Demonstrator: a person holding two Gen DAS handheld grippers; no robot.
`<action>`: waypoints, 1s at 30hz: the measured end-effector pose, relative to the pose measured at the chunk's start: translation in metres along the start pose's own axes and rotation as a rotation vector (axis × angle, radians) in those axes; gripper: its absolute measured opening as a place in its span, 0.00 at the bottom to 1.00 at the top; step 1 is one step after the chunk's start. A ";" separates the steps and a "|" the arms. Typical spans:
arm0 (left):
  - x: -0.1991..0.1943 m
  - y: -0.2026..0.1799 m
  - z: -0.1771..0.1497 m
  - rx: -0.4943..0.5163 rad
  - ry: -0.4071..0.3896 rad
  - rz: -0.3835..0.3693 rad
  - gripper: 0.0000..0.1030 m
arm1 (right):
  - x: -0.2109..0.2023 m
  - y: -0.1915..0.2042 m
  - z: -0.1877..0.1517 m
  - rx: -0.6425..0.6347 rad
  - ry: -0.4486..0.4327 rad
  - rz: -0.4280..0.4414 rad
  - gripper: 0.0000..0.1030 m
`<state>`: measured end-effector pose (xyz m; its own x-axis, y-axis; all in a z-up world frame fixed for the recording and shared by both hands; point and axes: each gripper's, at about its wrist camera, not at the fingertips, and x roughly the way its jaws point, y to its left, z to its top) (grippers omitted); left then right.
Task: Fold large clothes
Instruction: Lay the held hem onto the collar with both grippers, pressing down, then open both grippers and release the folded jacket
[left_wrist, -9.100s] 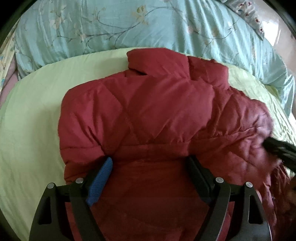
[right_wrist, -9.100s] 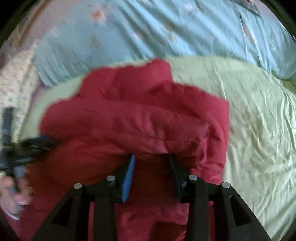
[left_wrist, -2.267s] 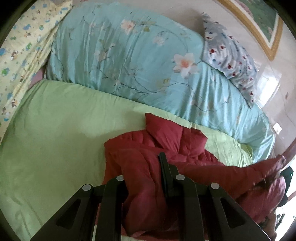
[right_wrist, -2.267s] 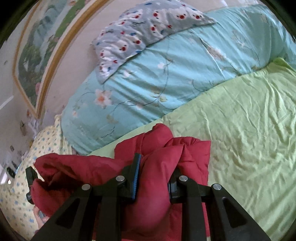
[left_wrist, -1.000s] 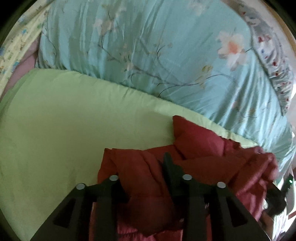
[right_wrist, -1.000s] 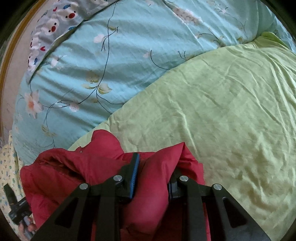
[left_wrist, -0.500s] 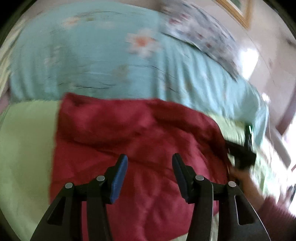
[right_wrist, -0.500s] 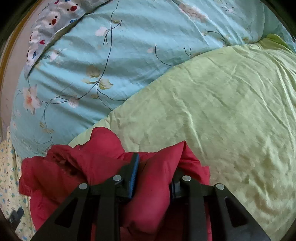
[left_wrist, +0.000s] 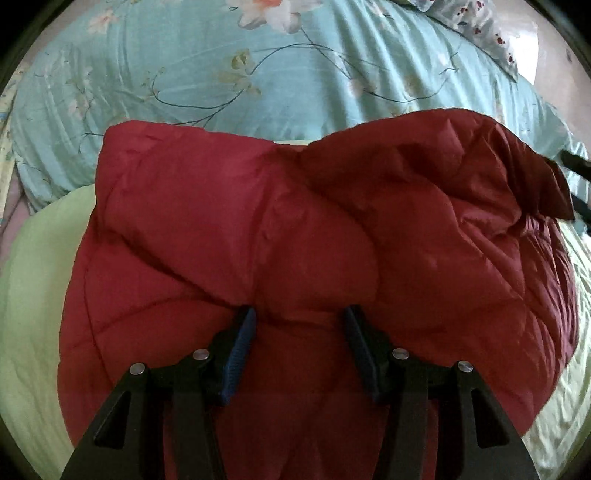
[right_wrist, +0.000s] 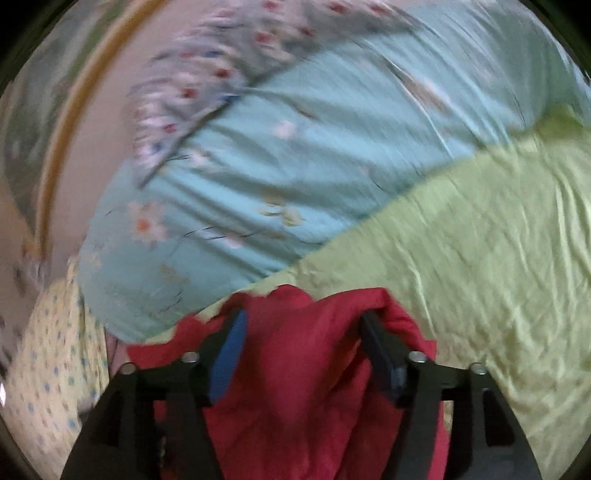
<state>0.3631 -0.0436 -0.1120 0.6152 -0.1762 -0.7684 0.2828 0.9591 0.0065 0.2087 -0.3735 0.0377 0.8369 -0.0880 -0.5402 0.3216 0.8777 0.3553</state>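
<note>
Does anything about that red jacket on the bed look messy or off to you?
Slightly. The jacket lies folded on the green sheet, but its far right corner is bunched and sticks up instead of lying flat. No tear or stain shows. The right view is too blurred to add more.

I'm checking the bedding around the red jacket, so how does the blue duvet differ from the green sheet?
The blue duvet carries a printed pattern of flowers and stems, while the green sheet is plain. The duvet is bunched into a puffy roll at the far side; the sheet lies flat with fine wrinkles. The red jacket rests on the sheet, and its far edge reaches the duvet. Both are pale bedding on the same bed.
</note>
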 end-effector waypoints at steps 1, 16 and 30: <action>0.000 0.001 0.000 -0.005 0.001 0.004 0.50 | -0.002 0.008 -0.005 -0.050 0.017 0.012 0.68; -0.004 0.020 0.022 -0.090 -0.015 -0.033 0.50 | 0.104 0.002 -0.049 -0.234 0.321 -0.169 0.67; 0.027 0.068 0.015 -0.219 0.044 0.015 0.48 | 0.117 -0.006 -0.047 -0.193 0.324 -0.154 0.68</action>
<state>0.4099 0.0131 -0.1231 0.5840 -0.1565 -0.7965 0.1045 0.9876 -0.1174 0.2841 -0.3674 -0.0636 0.5928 -0.0995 -0.7992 0.3175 0.9409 0.1183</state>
